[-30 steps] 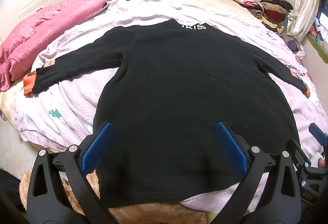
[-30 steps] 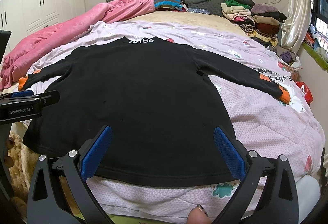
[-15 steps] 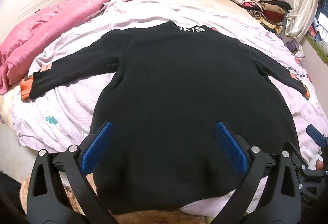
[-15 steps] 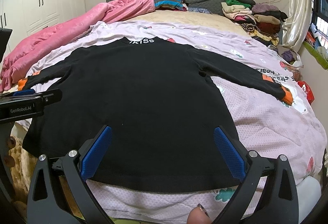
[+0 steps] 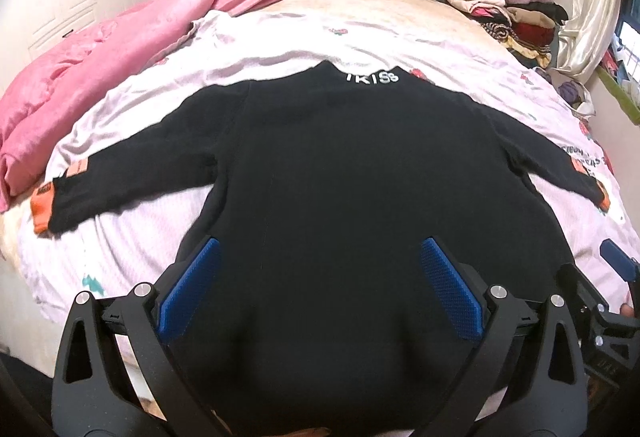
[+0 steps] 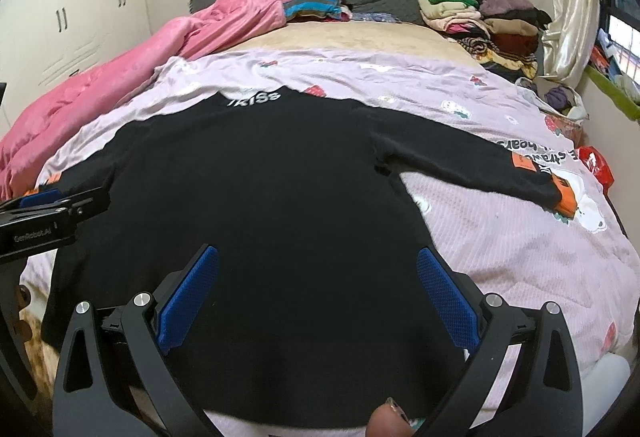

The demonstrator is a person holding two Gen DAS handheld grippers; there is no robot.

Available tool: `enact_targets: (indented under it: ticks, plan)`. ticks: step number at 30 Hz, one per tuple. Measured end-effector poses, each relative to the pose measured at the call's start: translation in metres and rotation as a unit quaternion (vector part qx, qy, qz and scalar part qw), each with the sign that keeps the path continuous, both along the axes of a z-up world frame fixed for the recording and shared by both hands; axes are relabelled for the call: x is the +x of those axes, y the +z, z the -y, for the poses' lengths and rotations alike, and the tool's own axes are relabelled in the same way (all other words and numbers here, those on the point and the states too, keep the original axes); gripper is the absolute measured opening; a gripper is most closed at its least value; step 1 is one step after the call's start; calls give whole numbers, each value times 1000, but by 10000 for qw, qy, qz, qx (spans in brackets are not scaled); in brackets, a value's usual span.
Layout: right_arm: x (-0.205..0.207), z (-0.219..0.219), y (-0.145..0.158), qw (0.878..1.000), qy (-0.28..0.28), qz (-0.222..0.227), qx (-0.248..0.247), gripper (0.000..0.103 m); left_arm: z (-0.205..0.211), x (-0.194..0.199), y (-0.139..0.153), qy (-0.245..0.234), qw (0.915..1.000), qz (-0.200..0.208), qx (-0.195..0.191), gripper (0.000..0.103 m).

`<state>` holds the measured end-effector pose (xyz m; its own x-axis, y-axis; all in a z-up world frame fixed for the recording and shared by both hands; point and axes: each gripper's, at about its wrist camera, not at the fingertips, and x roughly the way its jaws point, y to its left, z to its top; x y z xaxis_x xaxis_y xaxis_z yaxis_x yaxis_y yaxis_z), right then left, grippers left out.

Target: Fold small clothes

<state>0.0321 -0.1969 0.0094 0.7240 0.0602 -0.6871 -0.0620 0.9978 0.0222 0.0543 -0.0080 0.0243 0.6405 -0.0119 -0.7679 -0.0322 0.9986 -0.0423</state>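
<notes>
Both spread-open tongs, left (image 5: 320,289) and right (image 6: 318,287), have advanced over the black sweater (image 6: 256,205) lying flat on the lilac-sheeted bed (image 6: 520,237) beside white wardrobes (image 6: 60,21).

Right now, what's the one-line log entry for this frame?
stage: pre-fold | top: flat on bed, sleeves spread | left gripper: open, above hem | right gripper: open, above hem | held: nothing

left tool (image 5: 318,289): black plastic arms showing, blue bumpy pads (image 5: 188,295), round silver screws | right tool (image 6: 316,291): looking the same, black with blue pads (image 6: 448,303) | white "GenRobot.AI" letters showing on the left tool's side | fingertip (image 6: 386,419) peeking in, nail showing
</notes>
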Motion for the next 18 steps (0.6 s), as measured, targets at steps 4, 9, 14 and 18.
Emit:
enact_targets:
  ticks: [4, 9, 14, 18]
  plan:
    - [16, 13, 0, 9998, -175, -31, 97, 99, 3, 18, 5, -3, 10000, 6, -50, 94]
    - [33, 30, -1, 9991, -395, -46, 164, 99, 6, 39, 9, 17, 10000, 19, -81, 94]
    - [49, 47, -3, 9977, -600, -69, 309, 99, 10, 56, 10, -16, 9999, -6, -99, 94]
    - [64, 63, -4, 9955, -813, -123, 481, 99, 14, 72, 8, -55, 9999, -90, -54, 94]
